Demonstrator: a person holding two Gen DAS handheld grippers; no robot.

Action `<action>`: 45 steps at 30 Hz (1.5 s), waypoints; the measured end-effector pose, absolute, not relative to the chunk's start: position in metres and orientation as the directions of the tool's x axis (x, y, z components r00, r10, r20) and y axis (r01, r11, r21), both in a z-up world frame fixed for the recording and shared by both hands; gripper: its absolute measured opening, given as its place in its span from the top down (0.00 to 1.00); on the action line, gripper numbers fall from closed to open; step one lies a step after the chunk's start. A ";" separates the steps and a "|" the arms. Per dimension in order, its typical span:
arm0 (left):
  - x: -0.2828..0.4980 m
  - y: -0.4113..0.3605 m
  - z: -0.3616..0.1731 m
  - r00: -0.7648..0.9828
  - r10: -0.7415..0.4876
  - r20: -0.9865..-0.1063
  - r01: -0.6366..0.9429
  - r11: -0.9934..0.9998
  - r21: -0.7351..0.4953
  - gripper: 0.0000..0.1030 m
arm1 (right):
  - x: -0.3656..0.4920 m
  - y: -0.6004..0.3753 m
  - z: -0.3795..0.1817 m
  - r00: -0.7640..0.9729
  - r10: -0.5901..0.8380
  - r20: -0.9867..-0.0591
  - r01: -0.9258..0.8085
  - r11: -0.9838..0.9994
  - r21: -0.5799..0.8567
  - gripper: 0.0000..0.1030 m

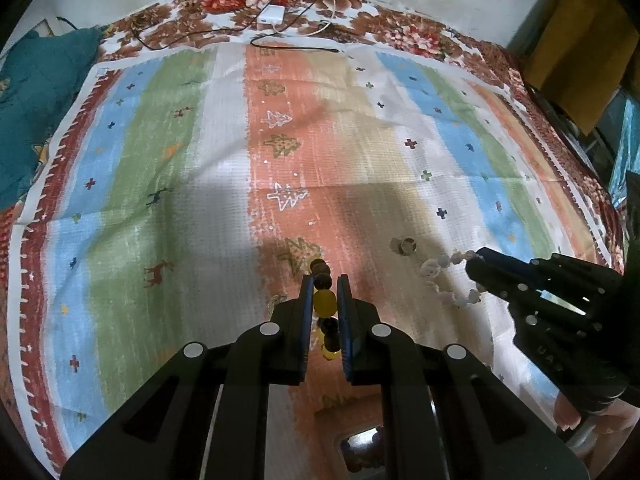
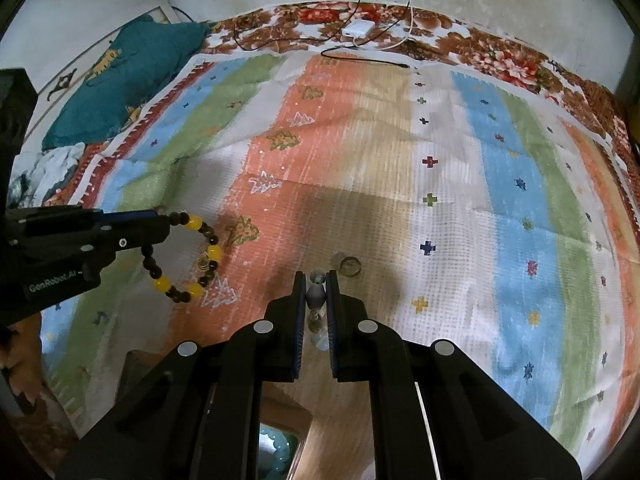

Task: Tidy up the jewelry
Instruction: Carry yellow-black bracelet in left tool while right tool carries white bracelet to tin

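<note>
The yellow-and-brown bead bracelet [image 2: 182, 258] hangs in a loop from the left gripper [image 1: 325, 286], whose 2 fingers are clenched on it, 1 yellow bead pinched between the pads and the rest of the strand drooping toward the striped cloth [image 1: 168, 208] below. The white bead bracelet [image 1: 448, 280] is grasped the same way by the right gripper [image 2: 316, 282], its 2 fingers closed on a grey-white bead [image 2: 315, 296], with the strand curving down beside its tips. The 2 grippers sit near each other, apart, the right one off to the left gripper's right. Just ahead of the right gripper's tips, slightly to its right, a small ring [image 2: 350, 266] lies on the cloth. Beyond both grippers the cloth stretches flat to its far edge, where a white charger [image 1: 271, 13] and black cables [image 1: 296, 46] rest, and a teal pillow [image 2: 128, 80] lies far ahead to the left.
</note>
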State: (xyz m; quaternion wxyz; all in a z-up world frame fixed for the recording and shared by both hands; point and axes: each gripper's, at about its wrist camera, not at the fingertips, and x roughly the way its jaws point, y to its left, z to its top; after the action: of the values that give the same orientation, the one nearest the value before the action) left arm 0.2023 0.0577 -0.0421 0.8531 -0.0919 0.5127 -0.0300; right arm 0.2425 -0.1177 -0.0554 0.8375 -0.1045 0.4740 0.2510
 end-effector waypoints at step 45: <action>0.104 0.018 0.018 0.665 -0.146 -0.732 0.023 0.984 -0.175 0.89 | 0.160 -0.135 0.001 0.525 0.480 -0.703 -0.598 0.796 0.097 0.89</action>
State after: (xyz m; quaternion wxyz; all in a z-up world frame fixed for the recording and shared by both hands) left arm 0.1039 0.0176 0.0184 0.9093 -0.0757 0.4065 -0.0463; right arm 0.1597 -0.1348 0.0007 0.8696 -0.0781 0.3764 0.3099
